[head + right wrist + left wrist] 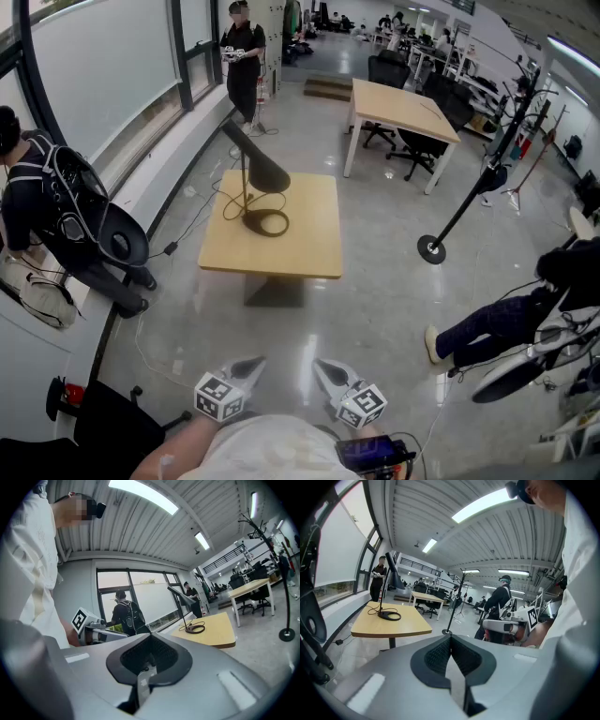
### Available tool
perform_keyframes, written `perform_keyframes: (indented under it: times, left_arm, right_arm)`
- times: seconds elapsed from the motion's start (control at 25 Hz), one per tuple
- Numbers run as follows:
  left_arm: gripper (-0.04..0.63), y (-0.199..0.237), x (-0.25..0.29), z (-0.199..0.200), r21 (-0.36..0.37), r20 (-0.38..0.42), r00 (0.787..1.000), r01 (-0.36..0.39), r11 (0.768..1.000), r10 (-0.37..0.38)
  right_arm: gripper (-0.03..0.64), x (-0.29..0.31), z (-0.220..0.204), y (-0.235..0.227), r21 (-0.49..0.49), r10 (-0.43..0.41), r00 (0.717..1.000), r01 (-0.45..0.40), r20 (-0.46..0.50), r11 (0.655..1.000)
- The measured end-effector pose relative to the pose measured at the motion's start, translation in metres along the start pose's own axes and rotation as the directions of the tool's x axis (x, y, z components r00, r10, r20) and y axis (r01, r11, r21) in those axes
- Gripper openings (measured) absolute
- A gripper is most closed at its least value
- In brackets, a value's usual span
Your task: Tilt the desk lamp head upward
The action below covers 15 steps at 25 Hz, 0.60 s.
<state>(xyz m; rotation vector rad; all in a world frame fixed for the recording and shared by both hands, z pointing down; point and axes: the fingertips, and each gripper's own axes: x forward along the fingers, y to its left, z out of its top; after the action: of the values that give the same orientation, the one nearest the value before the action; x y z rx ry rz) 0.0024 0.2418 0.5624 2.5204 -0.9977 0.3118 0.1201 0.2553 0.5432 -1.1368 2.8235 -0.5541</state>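
Open-plan office, grey polished floor, windows along the left wall. Desk lamp (258,161) sits on the near light-wood table (314,246), towards its left-rear part: black, ring-shaped base (266,223), thin upright stem, cone head sloping down towards the tabletop. Its cable (228,200) loops on the table left of the base and runs off the left edge.

Left gripper (253,364) and right gripper (324,366) are low in the head view, close to the person's body, well apart from the table, with bare floor in between. Both have jaws fully together and nothing in them; the left gripper view (450,638) and right gripper view (151,637) confirm pads meeting, with the lamp far off in both (389,576) (182,595).

Around: second table (405,110) further back, black floor stand (466,204) to the right, person with backpack (45,202) by the windows, another person (244,58) standing at the far end
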Motion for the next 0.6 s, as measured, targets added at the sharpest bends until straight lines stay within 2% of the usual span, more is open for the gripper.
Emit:
perform_keyframes:
  times: [0.6]
  left_arm:
    - [0.002,0.018,-0.022,0.005,-0.004,0.025,0.999,0.036,0.999,-0.036]
  right_arm:
    - [0.02,0.012,0.009,0.013,-0.002,-0.072,0.997,0.072,0.005,0.997]
